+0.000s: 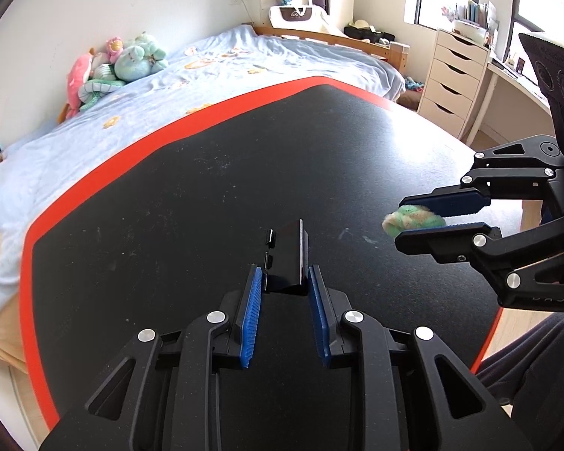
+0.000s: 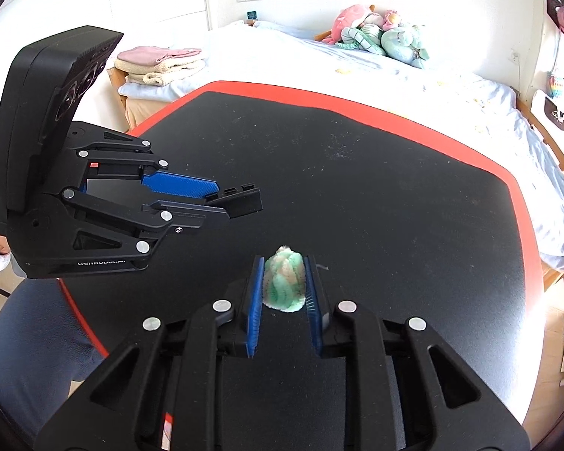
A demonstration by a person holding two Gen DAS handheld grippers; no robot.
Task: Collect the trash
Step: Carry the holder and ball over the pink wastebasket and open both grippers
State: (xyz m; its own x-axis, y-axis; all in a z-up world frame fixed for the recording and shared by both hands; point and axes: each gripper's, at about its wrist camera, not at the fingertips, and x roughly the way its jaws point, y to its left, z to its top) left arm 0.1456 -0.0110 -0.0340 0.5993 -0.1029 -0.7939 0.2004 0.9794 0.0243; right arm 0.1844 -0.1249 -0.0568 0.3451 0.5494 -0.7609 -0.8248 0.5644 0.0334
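The left gripper [image 1: 285, 282] pinches a black clip-like piece [image 1: 287, 259] pointing forward along its fingers, above the desk [image 1: 169, 206]. The right gripper [image 2: 284, 282] pinches a green-and-cream wad [image 2: 285, 282], also lifted; no bin shows.

1. A black table [image 1: 206, 188] with a red border stands beside a bed [image 1: 214, 64].
2. Plush toys [image 1: 112, 64] lie against the wall.
3. Folded towels [image 2: 161, 64] are stacked.
4. A white drawer unit [image 1: 455, 79] stands below the window.
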